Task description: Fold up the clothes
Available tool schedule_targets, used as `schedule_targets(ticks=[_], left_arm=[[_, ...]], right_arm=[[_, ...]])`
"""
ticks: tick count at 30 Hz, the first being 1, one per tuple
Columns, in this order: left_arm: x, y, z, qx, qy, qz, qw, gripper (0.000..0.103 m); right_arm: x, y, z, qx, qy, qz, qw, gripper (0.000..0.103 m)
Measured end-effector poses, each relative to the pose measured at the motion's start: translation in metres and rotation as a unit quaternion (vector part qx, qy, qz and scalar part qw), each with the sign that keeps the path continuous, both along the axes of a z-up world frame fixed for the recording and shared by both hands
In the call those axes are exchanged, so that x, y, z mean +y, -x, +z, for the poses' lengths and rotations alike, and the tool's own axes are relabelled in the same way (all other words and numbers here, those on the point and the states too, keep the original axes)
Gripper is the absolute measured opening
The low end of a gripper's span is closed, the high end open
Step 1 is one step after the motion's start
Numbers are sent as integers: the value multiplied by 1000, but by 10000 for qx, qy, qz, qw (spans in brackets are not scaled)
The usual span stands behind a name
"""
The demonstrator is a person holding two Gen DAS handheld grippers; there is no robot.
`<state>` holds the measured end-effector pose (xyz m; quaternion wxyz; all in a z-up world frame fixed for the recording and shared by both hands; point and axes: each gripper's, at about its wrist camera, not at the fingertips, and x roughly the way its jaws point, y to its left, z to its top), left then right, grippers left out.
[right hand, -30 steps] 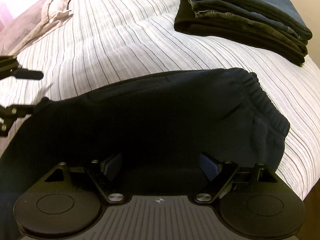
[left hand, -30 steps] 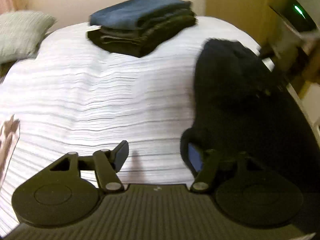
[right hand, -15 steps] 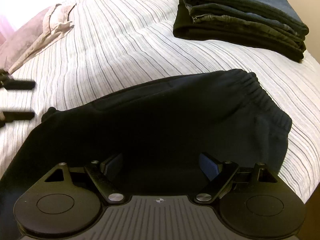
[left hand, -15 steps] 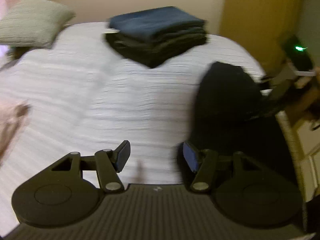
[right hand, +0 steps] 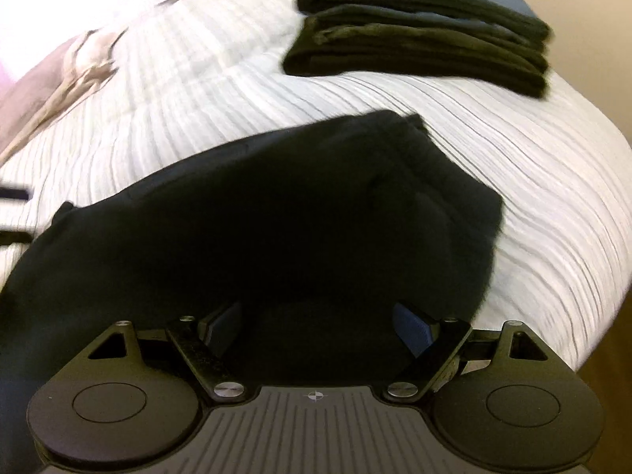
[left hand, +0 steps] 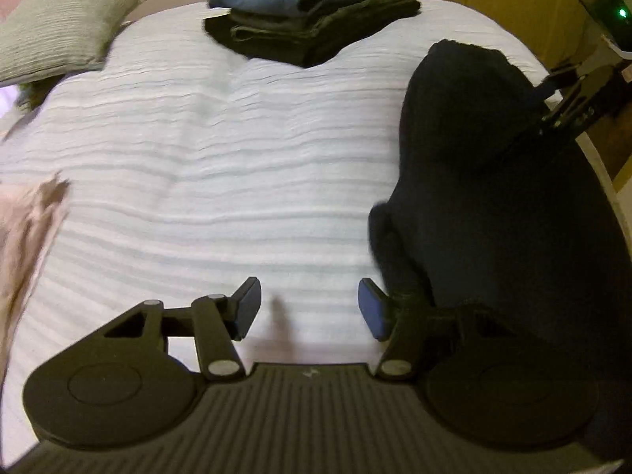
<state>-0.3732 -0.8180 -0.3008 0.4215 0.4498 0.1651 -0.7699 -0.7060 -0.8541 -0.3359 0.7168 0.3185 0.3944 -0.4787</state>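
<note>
Folded stack (left hand: 312,12) beyond both jaws on the bed (left hand: 237,158); black trousers (right hand: 276,217) unfolded beneath wide right jaws; left jaws wide, empty

Bed (left hand: 237,166) carries all. Folded stack (left hand: 312,12) at far end; pillow (left hand: 59,27) far left; sweatpants (left hand: 493,205) along right edge; loose garment (left hand: 23,229) at left.

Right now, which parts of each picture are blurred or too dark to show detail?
Left wrist view: the pink cloth at the left edge is smeared, and the black garment is dark without detail. Right wrist view: the folded stack and striped bedcover are blurred, and the top-left corner is overexposed.
</note>
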Motion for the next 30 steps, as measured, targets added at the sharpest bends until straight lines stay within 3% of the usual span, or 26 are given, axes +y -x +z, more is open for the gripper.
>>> schedule_targets(ticks=[4,7,16,19,22,26,30], left_arm=[[41,-18,15,-85,18,165,9998,49],[91,-37,24,-158,42,273,9995,50],[322,-114,32,-540,27,451,9975,52],[403,-145,32,-785,-176,647,9947,52],[469,-172,33,-907,-395,883,9912,53],[534,-197,29,-914,-654,1298,9852,53],[570,-206,22,-935,-751,1661,9788,53]], right_arm=[[28,4,15,77,-3,-559,9984,86],[71,-7,27,107,133,-493,9986,86],[270,-103,43,-144,249,-15,9996,86],[336,-153,40,-214,-47,480,9986,86],[390,-204,41,-171,-287,1339,9904,86],[444,-257,42,-120,-346,2569,9657,86],[482,-290,39,-130,-270,3517,9356,86]])
